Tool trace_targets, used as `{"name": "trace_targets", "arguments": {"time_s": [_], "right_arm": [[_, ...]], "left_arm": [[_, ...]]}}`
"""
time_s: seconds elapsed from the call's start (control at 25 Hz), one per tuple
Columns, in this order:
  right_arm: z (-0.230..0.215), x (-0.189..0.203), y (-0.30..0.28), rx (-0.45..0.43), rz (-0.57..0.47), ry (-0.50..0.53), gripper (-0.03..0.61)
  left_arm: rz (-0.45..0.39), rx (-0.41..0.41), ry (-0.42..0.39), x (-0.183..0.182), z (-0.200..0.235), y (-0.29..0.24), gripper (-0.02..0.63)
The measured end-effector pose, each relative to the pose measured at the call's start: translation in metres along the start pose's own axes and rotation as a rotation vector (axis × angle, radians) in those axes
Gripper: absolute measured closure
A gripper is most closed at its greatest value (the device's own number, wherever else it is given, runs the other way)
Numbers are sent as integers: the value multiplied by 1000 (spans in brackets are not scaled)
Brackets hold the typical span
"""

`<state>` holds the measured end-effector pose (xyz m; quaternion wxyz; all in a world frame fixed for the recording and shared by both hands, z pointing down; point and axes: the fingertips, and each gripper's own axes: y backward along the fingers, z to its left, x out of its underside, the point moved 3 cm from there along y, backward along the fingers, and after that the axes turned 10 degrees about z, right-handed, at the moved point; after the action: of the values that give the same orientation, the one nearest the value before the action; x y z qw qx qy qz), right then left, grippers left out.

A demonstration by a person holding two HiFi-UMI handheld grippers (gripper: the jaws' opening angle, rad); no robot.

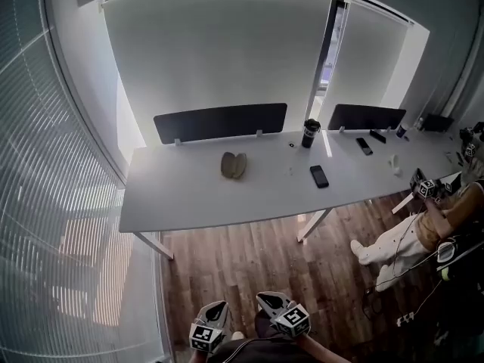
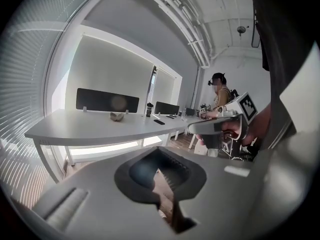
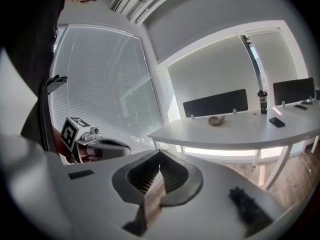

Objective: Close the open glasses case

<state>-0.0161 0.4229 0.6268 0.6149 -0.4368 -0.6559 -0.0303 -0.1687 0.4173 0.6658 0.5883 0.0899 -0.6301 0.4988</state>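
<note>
The open glasses case (image 1: 233, 165), olive-tan with both halves spread, lies on the long white table (image 1: 189, 195) toward its back middle. It shows small in the left gripper view (image 2: 117, 116) and in the right gripper view (image 3: 217, 120). My left gripper (image 1: 209, 327) and right gripper (image 1: 283, 314) are held low against my body, well short of the table, over the wooden floor. The left gripper (image 2: 159, 154) has its jaws together, empty. The right gripper (image 3: 160, 156) is likewise shut on nothing.
A black phone (image 1: 319, 175) and a dark tumbler (image 1: 310, 133) are on the table right of the case. Black dividers (image 1: 220, 121) line the back edge. A seated person (image 1: 408, 233) is at the right end. Window blinds (image 1: 45, 203) run along the left.
</note>
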Motion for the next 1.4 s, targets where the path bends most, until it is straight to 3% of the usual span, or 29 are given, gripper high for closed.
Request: {"name": "trace_targets", "arguments": {"time_s": [0.16,0.32,0.48,0.6,0.72,0.88,1.12,1.4], "right_arm": [[-58,-23,3,4,-37,-26,571],[-111,-44,19,20,-36,-29,571],[-163,-31,30,68,-19,37,571],[-193,-33,38,87,0,33,571],[-207,-42,42,75,-5,2,571],[-229,-61,40,92,-18,10,571],[-237,-58,32,48,-29,27,571],[-261,-56,24,102,-46,29,571]], "left_arm": [[8,-10,-30,-36,1,-44,607],[9,-8,-6,-68,-7,-88,607],[17,6,-79,-84,-18,-116,607],[36,-28,-37,-89,-13,-125,607],[56,-62,-4,-98,-5,-127,607],[38,-73,3,-136,4,-139,607],[22,-91,14,-137,3,-155,607],[35,-33,-35,-139,10,-191,607]]}}
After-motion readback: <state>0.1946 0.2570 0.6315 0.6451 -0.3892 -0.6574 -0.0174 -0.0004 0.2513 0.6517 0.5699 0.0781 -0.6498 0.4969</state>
